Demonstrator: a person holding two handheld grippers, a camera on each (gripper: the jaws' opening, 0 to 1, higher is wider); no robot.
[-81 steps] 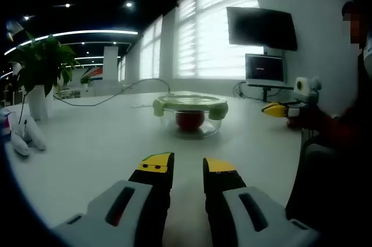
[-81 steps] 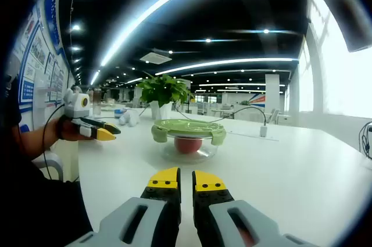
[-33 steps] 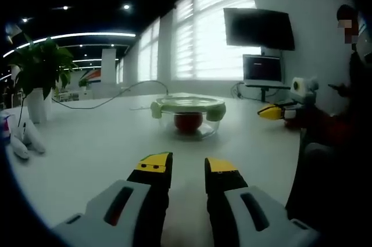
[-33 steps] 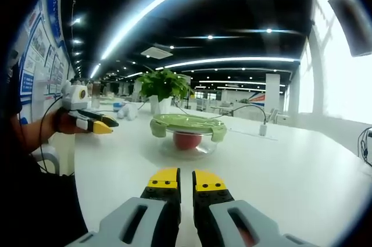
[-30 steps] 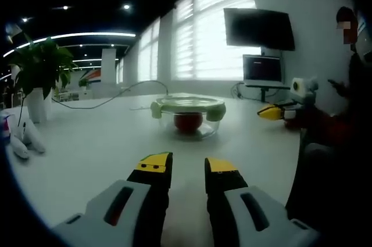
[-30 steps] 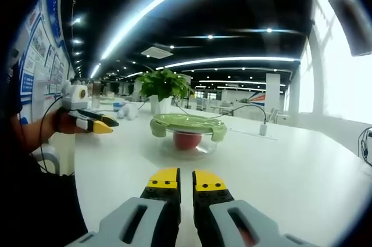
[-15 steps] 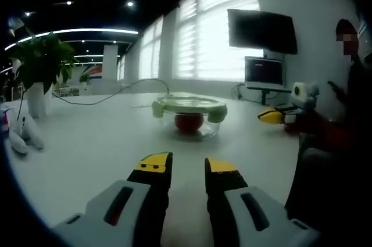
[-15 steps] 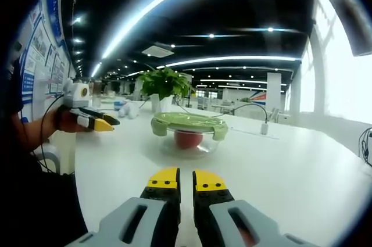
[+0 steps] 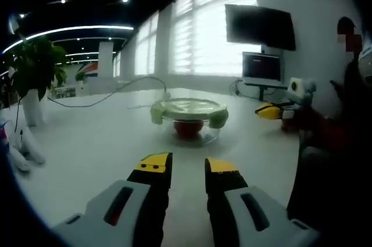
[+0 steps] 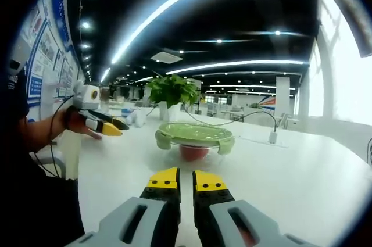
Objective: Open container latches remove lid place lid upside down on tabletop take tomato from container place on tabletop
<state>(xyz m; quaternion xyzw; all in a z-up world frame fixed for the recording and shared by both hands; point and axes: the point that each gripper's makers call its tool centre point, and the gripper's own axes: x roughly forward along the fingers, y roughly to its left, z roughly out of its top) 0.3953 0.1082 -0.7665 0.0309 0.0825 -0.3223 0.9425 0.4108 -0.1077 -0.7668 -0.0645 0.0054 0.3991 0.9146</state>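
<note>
Left gripper view: the left gripper hovers low over the white desk, jaws drawn nearly together with a narrow gap and nothing between them; ahead, well apart from the tips, the container stands out on the desk's open middle, away from its edges; its green lid is on, the latches folded down at either side; the tomato shows red through the clear wall; the right gripper, yellow-tipped, comes in from the right beyond the desk's near edge, held by a hand, too small to tell how its jaws stand; a plant stands toward the far left edge.

Right gripper view: the right gripper hangs over the desk, jaws clenched almost tip to tip on nothing; the container sits ahead, well apart, lid on, tomato inside; the left gripper points in from the left, short of the container; the plant rises behind.

By my reading nothing is done yet: latches, lid and tomato all remain; both grippers must first close the distance to the latches.
</note>
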